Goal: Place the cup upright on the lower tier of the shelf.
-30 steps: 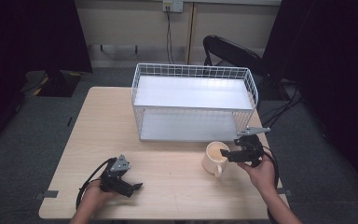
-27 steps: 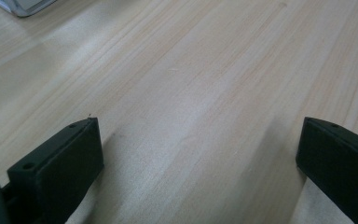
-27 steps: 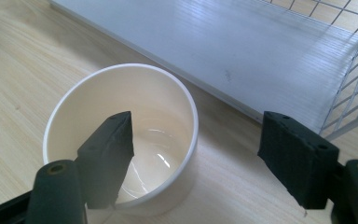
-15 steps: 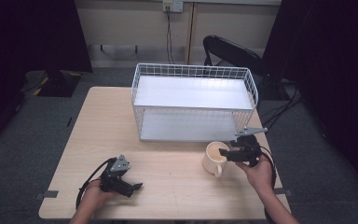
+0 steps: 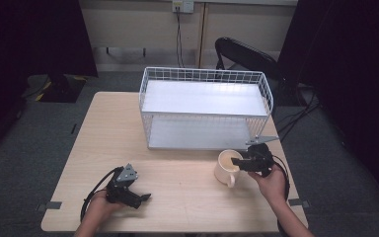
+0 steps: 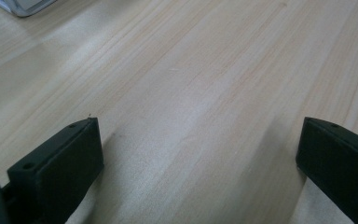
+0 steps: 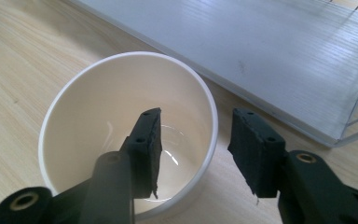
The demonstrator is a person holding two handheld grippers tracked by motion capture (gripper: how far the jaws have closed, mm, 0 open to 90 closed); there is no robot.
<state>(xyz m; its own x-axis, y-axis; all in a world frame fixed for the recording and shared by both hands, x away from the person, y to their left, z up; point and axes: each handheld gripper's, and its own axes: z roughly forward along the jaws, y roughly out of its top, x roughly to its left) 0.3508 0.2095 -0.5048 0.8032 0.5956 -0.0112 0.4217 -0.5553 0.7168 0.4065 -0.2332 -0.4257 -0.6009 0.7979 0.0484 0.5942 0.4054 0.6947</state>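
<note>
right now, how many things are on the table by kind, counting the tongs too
mug: 1, cream, right tongs straddling its rim
wire rack: 1, white, two shelves
tongs: 2, left tongs resting open on the table
total: 4

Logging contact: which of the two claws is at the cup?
The right claw: its jaws straddle the cup's wall, one inside and one outside. The left claw sits open over bare table, apart from the cup.
</note>
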